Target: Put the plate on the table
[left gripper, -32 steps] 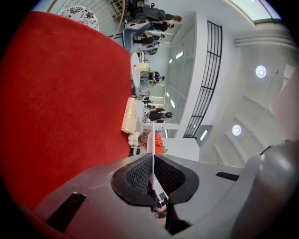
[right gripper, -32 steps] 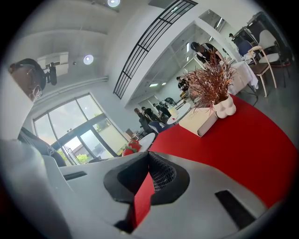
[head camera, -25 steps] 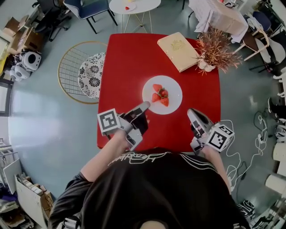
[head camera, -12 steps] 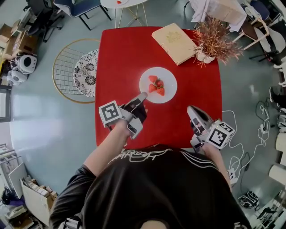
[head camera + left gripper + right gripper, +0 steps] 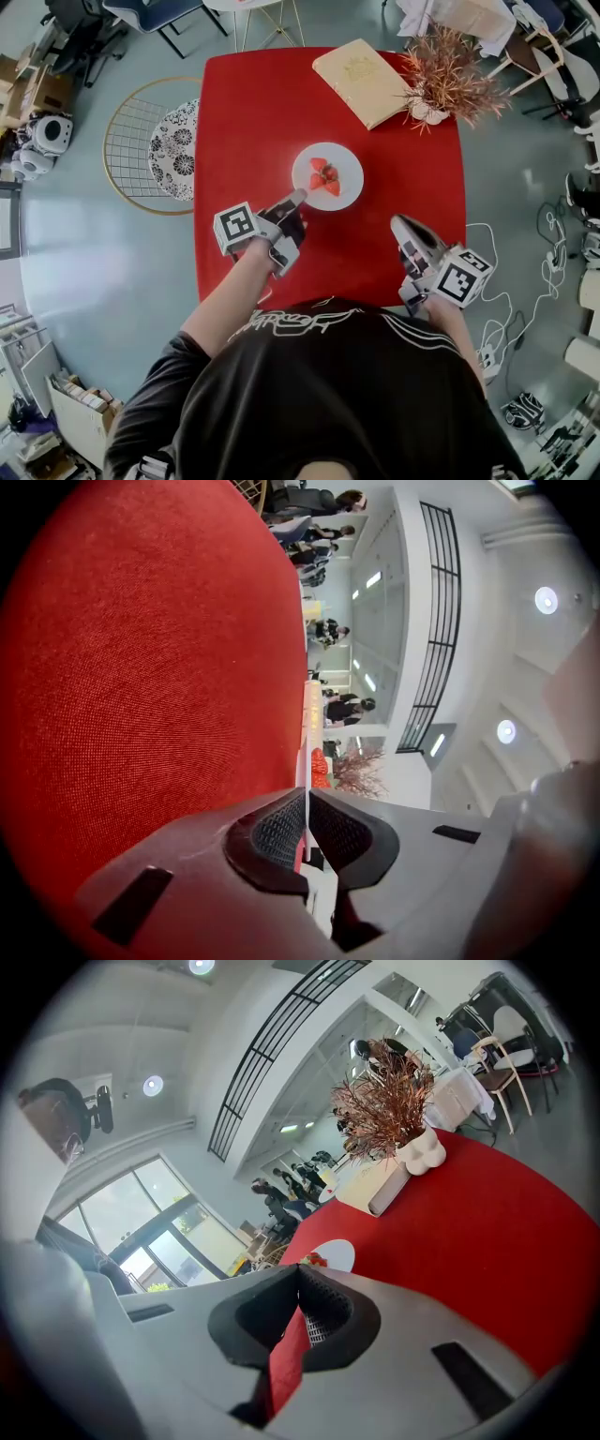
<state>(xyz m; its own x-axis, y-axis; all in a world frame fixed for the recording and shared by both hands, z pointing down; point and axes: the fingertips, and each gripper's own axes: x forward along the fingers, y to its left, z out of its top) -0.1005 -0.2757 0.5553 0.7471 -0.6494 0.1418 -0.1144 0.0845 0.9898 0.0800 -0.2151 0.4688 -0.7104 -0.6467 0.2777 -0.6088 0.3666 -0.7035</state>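
Left claw (image 5: 296,198) pinched shut on near rim of plate (image 5: 350,170); thin white rim shows edge-on between pads (image 5: 281,832) in left gripper view. Plate carries strawberries (image 5: 323,175), sits over middle of red worktop (image 5: 253,112); resting or lifted, cannot tell. Right claw (image 5: 398,223) closed, empty, over worktop's near right part, apart from plate. Book (image 5: 361,82) and dried plant (image 5: 450,80) at far edge.

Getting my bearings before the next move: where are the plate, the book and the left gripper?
plate (image 5: 346,191): head view, bare white part near its right rim.
book (image 5: 361,82): head view, middle of its cover.
left gripper (image 5: 299,196): head view, jaw tips at the plate's near-left rim.
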